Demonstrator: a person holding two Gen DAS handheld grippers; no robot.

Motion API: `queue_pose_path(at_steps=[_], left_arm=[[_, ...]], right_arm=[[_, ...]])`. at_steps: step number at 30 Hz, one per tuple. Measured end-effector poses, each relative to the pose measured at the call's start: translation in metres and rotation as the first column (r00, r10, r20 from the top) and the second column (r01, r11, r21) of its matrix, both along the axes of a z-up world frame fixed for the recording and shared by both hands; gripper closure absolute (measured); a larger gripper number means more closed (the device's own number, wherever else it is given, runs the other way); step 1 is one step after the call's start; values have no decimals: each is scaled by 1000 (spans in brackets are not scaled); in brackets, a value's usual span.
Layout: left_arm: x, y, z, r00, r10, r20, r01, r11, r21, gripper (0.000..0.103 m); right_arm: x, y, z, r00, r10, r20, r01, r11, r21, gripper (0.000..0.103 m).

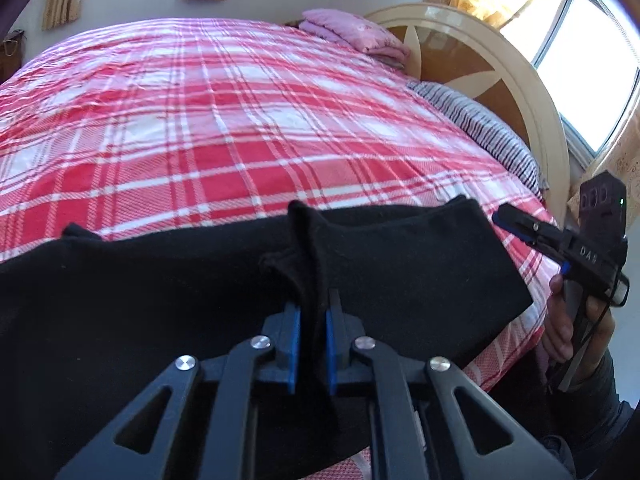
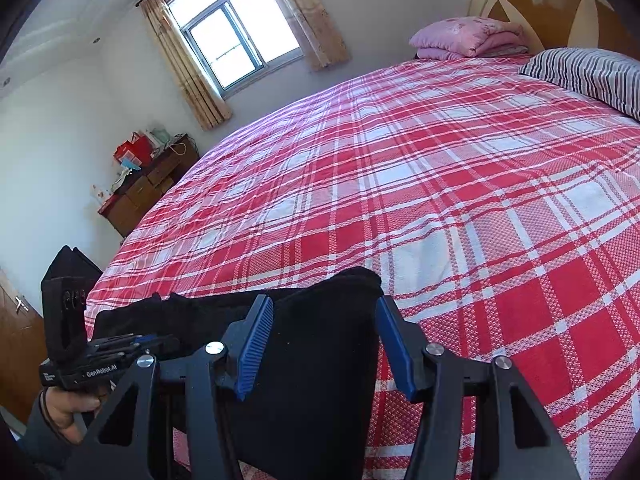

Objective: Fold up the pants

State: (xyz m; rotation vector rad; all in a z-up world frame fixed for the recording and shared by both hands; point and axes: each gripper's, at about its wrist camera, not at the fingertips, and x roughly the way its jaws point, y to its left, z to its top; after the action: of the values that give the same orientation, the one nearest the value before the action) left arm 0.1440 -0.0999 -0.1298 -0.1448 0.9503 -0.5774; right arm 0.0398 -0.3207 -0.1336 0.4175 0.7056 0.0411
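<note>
The black pants (image 1: 200,280) lie along the near edge of the red plaid bed (image 1: 240,120). My left gripper (image 1: 313,308) is shut on a raised fold of the black pants near their middle. My right gripper (image 2: 324,308) is open, its blue-padded fingers (image 2: 256,344) on either side of the right end of the pants (image 2: 320,340), not pinching it. In the left wrist view the right gripper (image 1: 516,226) hovers beside the pants' right end. In the right wrist view the left gripper (image 2: 132,340) sits at the far left over the cloth.
A striped pillow (image 2: 592,76) and a folded pink blanket (image 2: 468,38) lie at the head of the bed by the cream headboard (image 1: 500,60). A wooden dresser (image 2: 148,188) with clutter stands beyond the bed's far corner.
</note>
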Motion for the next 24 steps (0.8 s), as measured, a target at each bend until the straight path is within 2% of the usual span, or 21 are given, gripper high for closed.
queue_pose_path(at_steps=[4,7,10,12,13,14,16,18,20,22,24], left_arm=[[-1,16,9,999,38,15,-38,999,-19,92],[0,21,5,999,45,-3,-45,999,-10,92],[6,22,-10,997,59,-49,-58,998,11,91],[6,22,-16,996,66,-60,-64,998,22,89],[7,23,-18,996,73,-60,-71,997,28,83],[6,23,-19,996,71,-53,-69,997,29,83],[2,19,-16,998,57,-21,-56,997,61,80],[-3,15,-14,999,38,10,-39,996,85,70],[-9,8,-12,999,11,35,-15,993,115,53],[-13,5,-10,998,3,63,-12,990,142,45],[-17,4,-6,995,0,96,-16,986,167,44]], right_arm=[[-3,8,7,998,46,48,-47,999,6,47],[-3,20,9,989,133,64,-134,991,14,47],[0,35,1,973,230,25,-231,973,21,47],[6,44,-11,969,242,-58,-244,969,-28,47],[9,46,-17,971,221,-96,-228,971,-66,47],[12,47,-23,971,201,-128,-214,972,-95,47],[12,46,-28,969,209,-130,-223,970,-100,47],[9,45,-20,968,216,-129,-229,968,-99,47],[2,45,-10,964,241,-117,-251,964,-83,47],[-8,49,1,945,308,-105,-316,947,-62,47],[-25,57,5,914,388,-118,-397,916,-61,47]])
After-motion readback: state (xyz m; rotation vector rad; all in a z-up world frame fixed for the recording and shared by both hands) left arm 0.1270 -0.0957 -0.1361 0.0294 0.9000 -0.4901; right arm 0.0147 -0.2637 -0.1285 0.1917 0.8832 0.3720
